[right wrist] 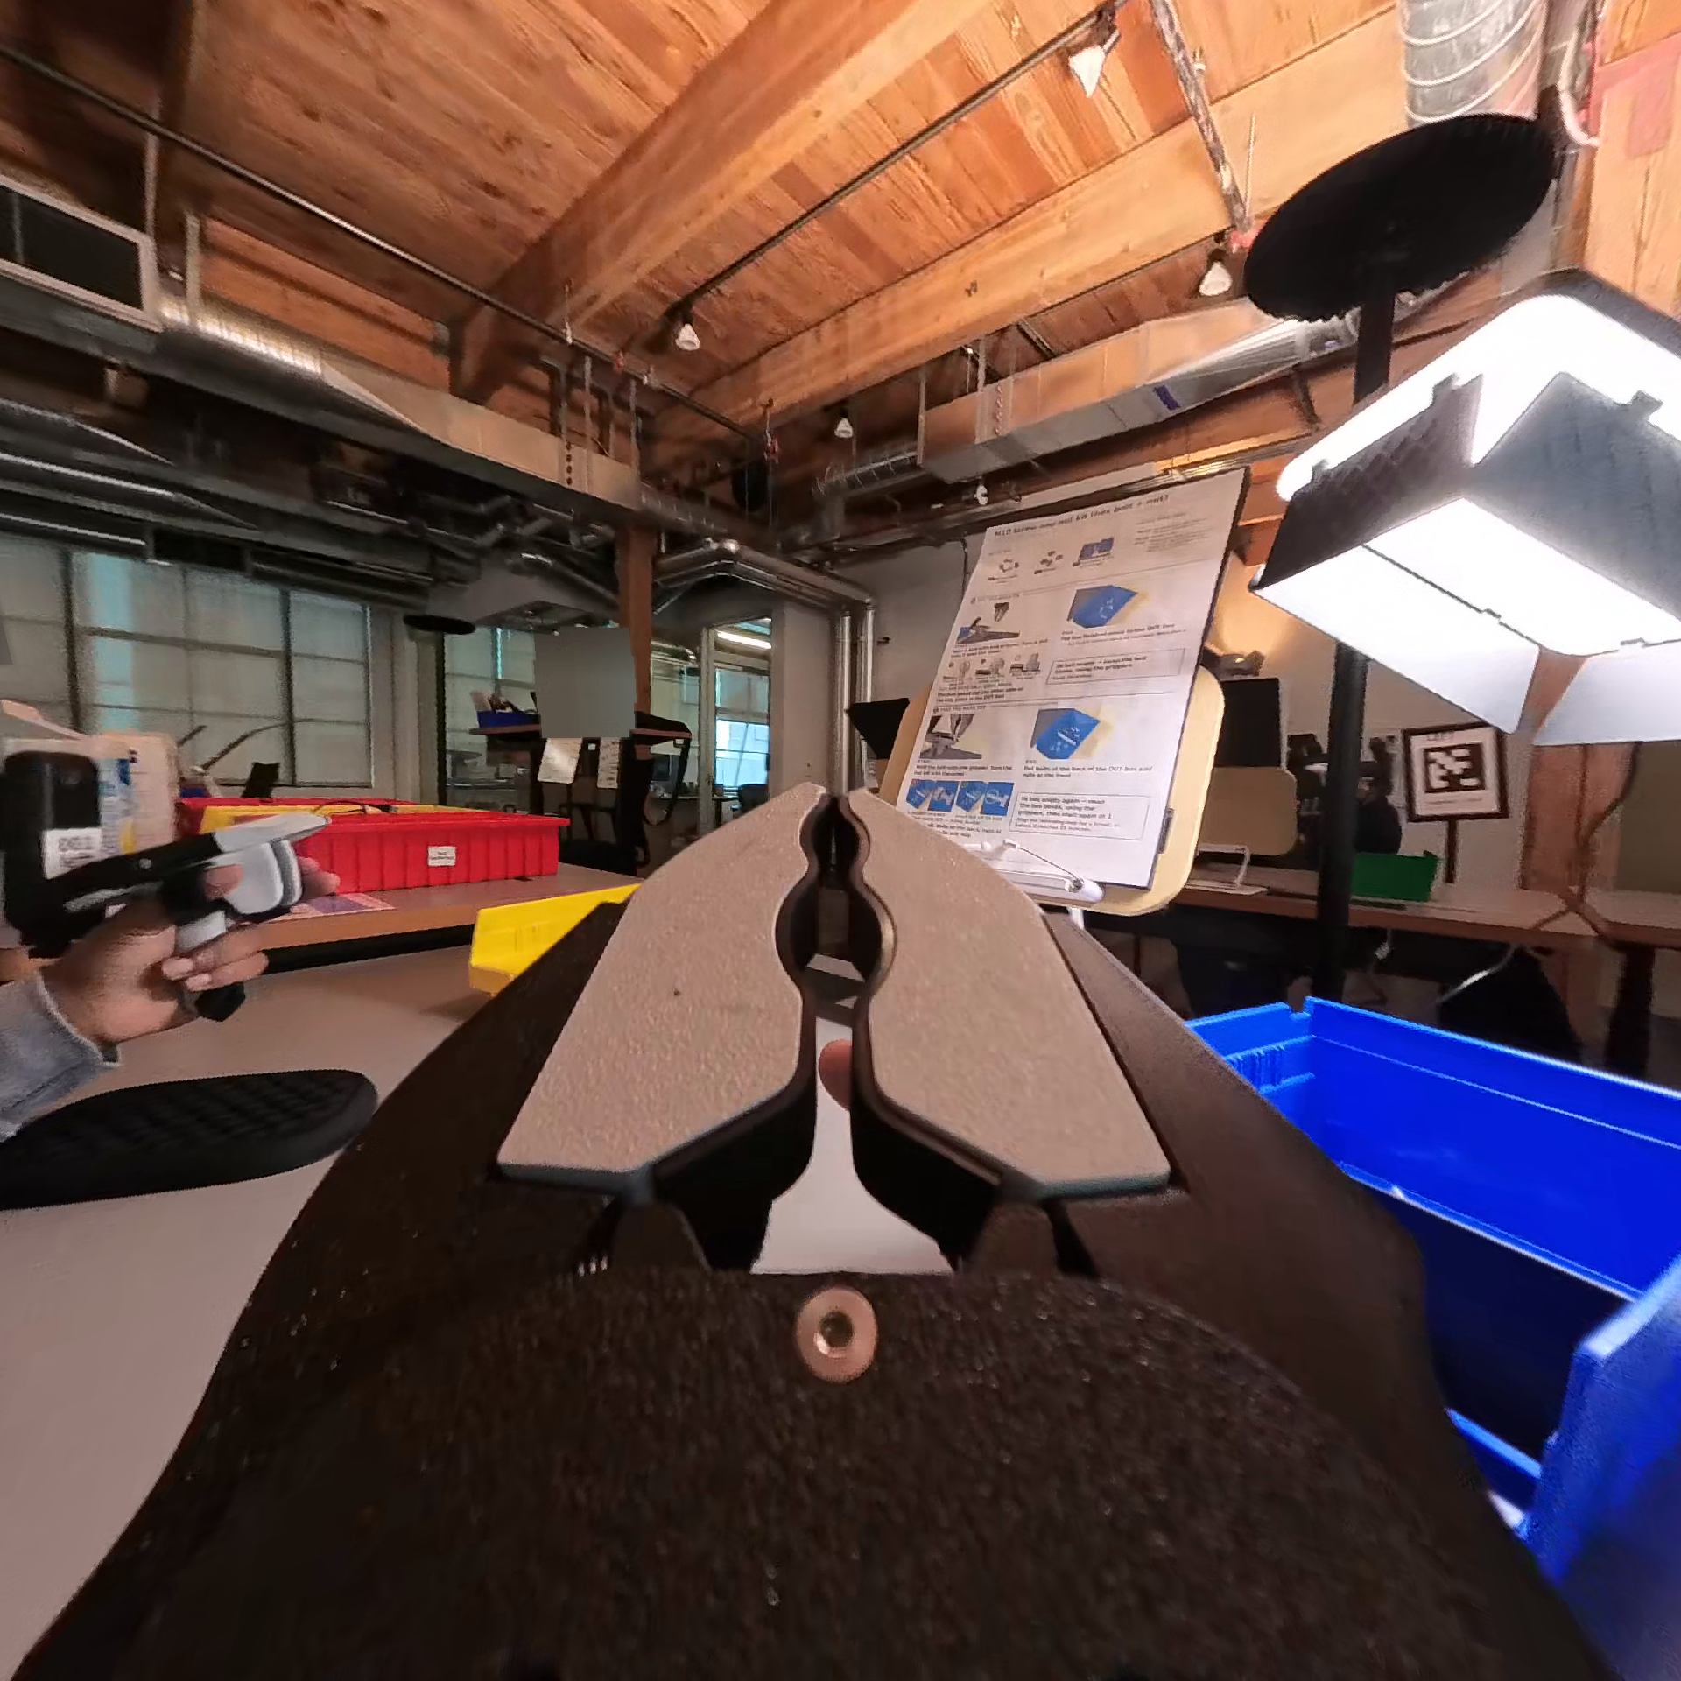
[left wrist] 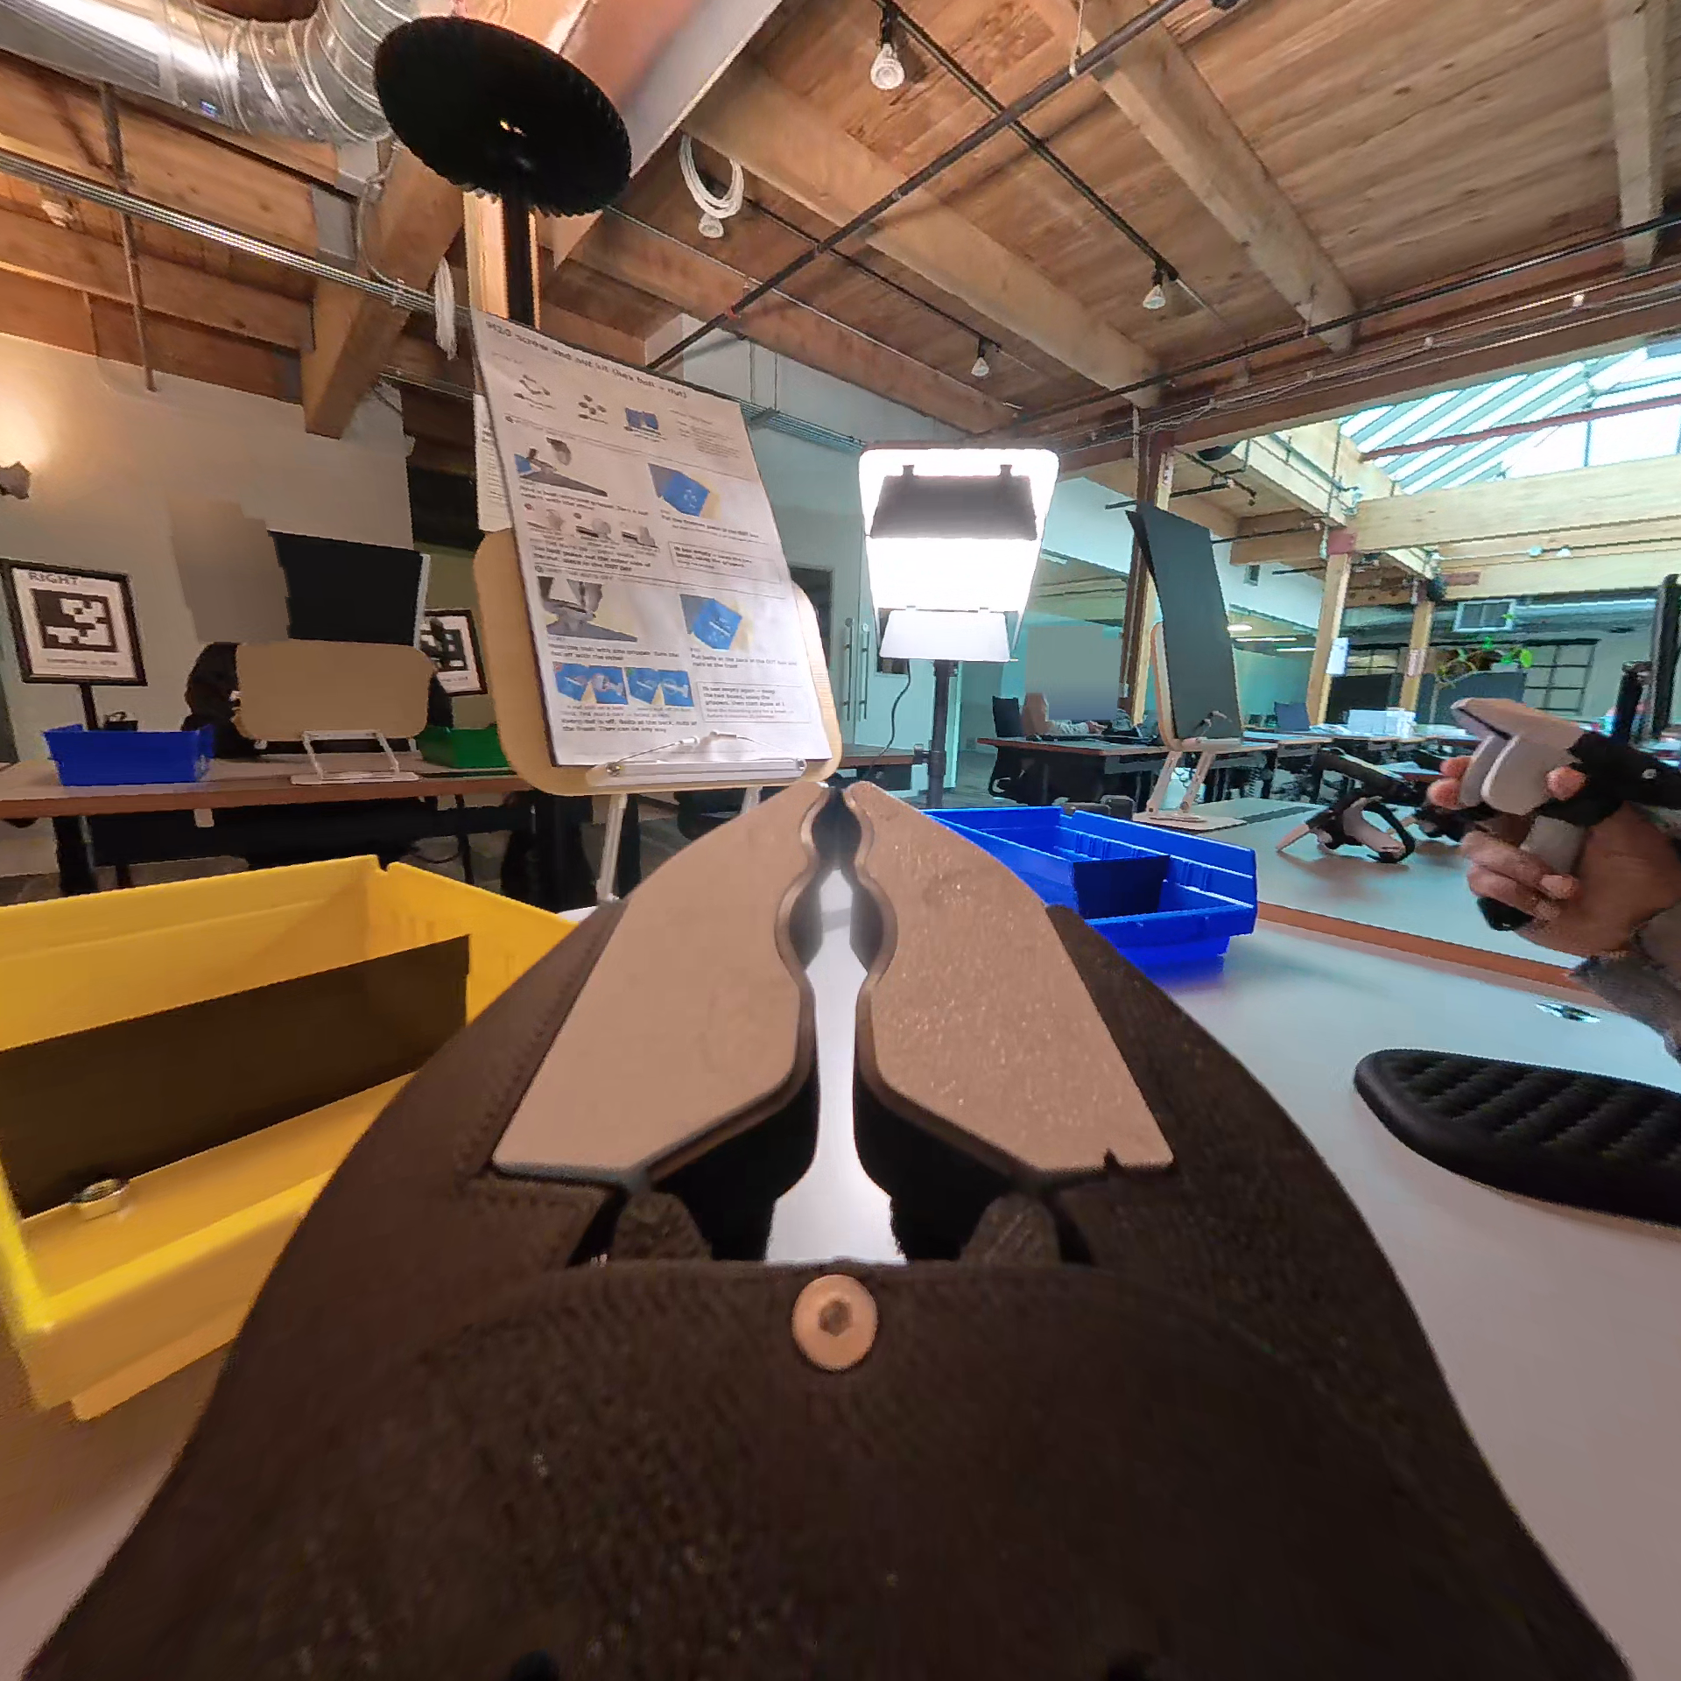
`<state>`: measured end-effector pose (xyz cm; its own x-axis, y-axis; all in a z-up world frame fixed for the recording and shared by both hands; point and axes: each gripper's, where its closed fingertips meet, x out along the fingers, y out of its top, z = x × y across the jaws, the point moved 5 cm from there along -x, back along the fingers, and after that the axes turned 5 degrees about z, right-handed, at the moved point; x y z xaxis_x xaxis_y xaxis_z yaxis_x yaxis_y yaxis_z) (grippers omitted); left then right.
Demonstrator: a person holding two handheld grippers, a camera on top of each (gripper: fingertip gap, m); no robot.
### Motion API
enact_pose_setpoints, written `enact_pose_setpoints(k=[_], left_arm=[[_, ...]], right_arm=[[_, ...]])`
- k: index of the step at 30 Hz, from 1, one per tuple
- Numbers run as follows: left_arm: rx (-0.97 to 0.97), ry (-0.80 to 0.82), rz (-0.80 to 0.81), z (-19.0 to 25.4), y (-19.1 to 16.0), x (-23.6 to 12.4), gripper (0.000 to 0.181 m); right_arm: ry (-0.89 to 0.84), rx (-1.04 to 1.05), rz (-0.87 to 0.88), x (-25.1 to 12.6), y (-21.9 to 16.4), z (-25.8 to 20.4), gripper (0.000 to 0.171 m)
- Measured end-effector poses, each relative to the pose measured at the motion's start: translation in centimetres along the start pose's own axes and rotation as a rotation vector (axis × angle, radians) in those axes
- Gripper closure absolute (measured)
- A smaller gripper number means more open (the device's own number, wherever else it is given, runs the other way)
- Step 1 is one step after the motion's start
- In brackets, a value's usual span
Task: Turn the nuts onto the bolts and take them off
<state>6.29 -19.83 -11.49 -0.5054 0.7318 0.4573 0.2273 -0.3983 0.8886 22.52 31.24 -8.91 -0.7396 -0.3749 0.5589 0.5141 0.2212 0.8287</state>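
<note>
Both the left tongs and right tongs are closed with nothing gripped, raised above the bench. A nut lies in the yellow bin at 9 o'clock.

- One metal nut is seen lying flat in the yellow bin, on its floor, just in front of the dark divider.
- No bolt is threaded in it.
</note>
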Motion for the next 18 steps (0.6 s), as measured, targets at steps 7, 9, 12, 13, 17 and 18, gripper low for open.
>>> enact_pose_setpoints(k=[7, 9, 12, 13, 17, 18], left_arm=[[0.012, 0.058, 0.028, -1.5, 0.6, -1.0, 0.181], [0.025, 0.059, 0.032, -1.6, 0.9, -1.1, 0.181], [0.033, 0.071, 0.027, -1.7, 0.8, -1.1, 0.181], [0.030, 0.074, 0.025, -1.7, 0.8, -1.1, 0.181], [0.029, 0.077, 0.019, -1.8, 0.4, -1.2, 0.181], [0.025, 0.074, 0.023, -1.8, 0.4, -1.2, 0.181]], right_arm=[[0.097, 0.047, -0.001, -1.2, 1.1, 0.1, 0.171], [0.106, 0.054, -0.005, -1.6, 1.1, 0.0, 0.171], [0.093, 0.049, -0.014, -2.0, 0.9, 0.1, 0.171], [0.093, 0.051, -0.015, -2.0, 0.9, 0.0, 0.171], [0.101, 0.062, -0.033, -1.8, 0.4, -0.3, 0.171], [0.104, 0.068, -0.038, -1.8, 0.2, -0.4, 0.171]])
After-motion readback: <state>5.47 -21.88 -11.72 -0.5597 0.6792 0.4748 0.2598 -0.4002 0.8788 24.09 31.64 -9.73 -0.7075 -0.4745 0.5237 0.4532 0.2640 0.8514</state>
